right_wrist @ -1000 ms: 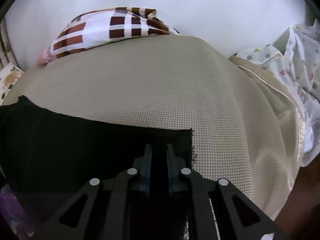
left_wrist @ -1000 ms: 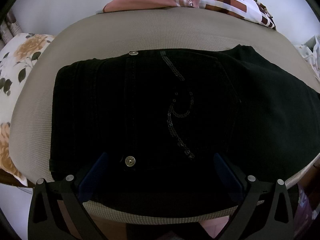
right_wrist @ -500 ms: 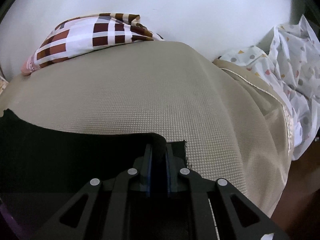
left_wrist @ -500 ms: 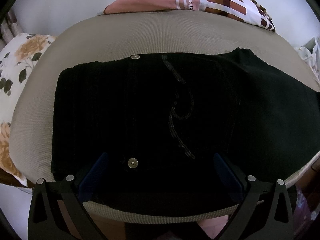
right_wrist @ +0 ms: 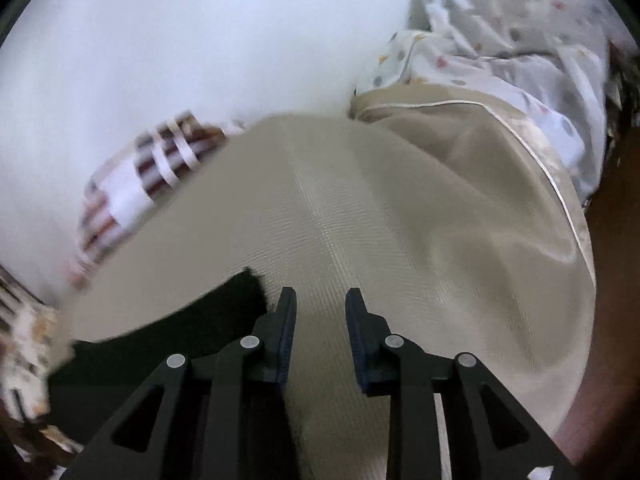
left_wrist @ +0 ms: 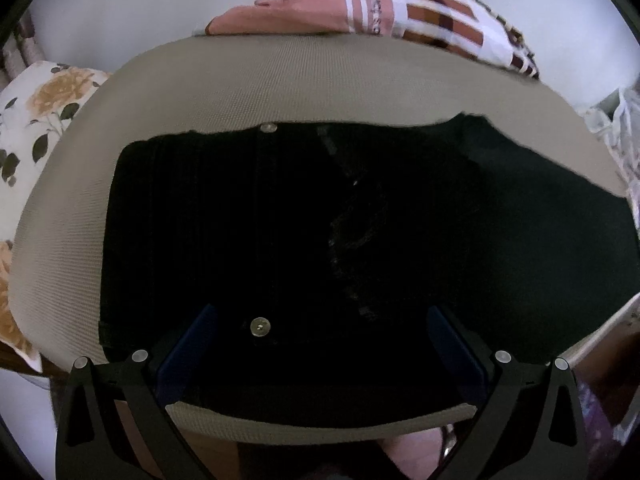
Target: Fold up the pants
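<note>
- Right gripper (right_wrist: 320,312) had just been opening; its jaws stood a little apart with nothing between them, only the beige bed cover (right_wrist: 360,220) showing in the gap.
- Beside its left finger, the hem of the black pants (right_wrist: 224,308) lay flat on the cover, toward the near left part of that view. The gripper was not touching the cloth.
- Left gripper (left_wrist: 320,344) was wide open and pointed down over the waist part of the pants (left_wrist: 280,220), with the metal button (left_wrist: 260,327) between its blue pads (left_wrist: 188,348). The pads were not pressing on anything.
- The pants lay spread across the middle of the cover, waist toward the left edge and legs running off to the right edge.
- The step in hand seemed to be the release after laying the leg end straight. To do it well, the right gripper should lift clear without dragging the hem.
- Before the next fold, both grippers should take the cloth near its edges, so that the layers stay together and even.
- A checked pillow (left_wrist: 420,12) lay at the far edge of the cover, well apart from the pants.
</note>
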